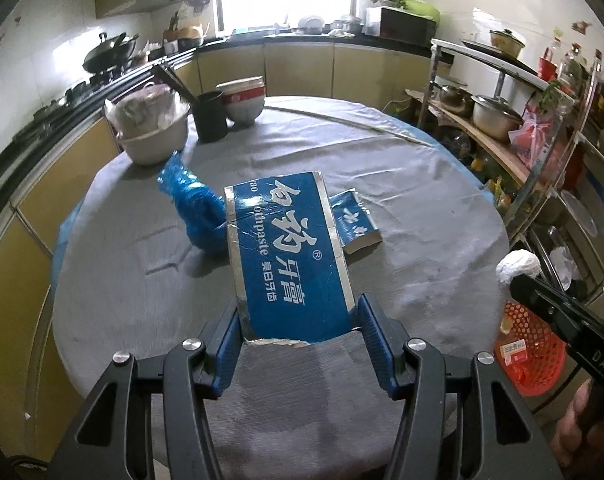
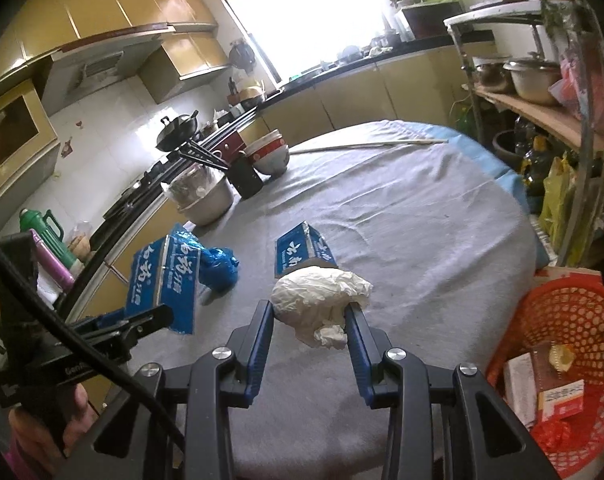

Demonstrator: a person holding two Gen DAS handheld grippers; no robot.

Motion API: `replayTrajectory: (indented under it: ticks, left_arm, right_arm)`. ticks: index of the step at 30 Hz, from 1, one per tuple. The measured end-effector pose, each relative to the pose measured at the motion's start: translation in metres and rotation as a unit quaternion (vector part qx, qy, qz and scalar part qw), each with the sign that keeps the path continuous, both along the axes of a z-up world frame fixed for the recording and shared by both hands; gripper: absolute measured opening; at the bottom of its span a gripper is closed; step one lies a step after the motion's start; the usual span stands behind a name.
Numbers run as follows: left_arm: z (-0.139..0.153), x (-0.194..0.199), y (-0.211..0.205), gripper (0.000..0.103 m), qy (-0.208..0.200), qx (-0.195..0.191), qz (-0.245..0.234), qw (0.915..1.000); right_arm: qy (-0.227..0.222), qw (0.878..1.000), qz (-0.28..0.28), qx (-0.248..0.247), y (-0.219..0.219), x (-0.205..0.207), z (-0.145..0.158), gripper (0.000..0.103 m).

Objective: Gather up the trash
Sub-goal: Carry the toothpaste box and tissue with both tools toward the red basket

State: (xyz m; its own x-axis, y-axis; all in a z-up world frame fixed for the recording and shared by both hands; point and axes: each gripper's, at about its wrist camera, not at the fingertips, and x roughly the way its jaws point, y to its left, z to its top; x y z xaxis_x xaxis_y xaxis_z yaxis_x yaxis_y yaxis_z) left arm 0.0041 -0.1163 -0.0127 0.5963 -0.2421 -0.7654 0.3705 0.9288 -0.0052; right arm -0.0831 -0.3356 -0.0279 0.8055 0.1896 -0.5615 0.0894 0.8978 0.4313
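Right wrist view showed the right gripper (image 2: 310, 310), fingers apparently pinching the tissue (image 2: 318, 296), with the basket (image 2: 574, 304) just rightward, nearer than the left gripper (image 1: 297, 316), whose fingers clamped the box (image 1: 285, 244).

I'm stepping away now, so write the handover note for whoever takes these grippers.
Left gripper: shut on the large toothpaste box, lifted over the table.
Right gripper: shut on the crumpled white tissue.
Red basket, off the table's right edge, already holds a few cartons.
Left on the table: small toothpaste box, blue plastic bag.
Next, probably: drop both held items in the basket, then fetch those two.
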Motion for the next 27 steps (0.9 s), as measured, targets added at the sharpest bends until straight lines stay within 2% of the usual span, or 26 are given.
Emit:
replayTrajectory:
  ticks: [12, 27]
  left_arm:
    - [0.003, -0.014, -0.022, 0.058, -0.015, 0.017, -0.023, 0.9995]
    - [0.005, -0.024, -0.04, 0.058, -0.026, 0.031, -0.049, 0.998]
  right_arm:
    - [-0.005, 1.0, -0.027, -0.003, -0.023, -0.032, 0.002, 0.039]
    - [-0.014, 0.999, -0.038, 0.006, -0.032, -0.04, 0.003, 0.039]
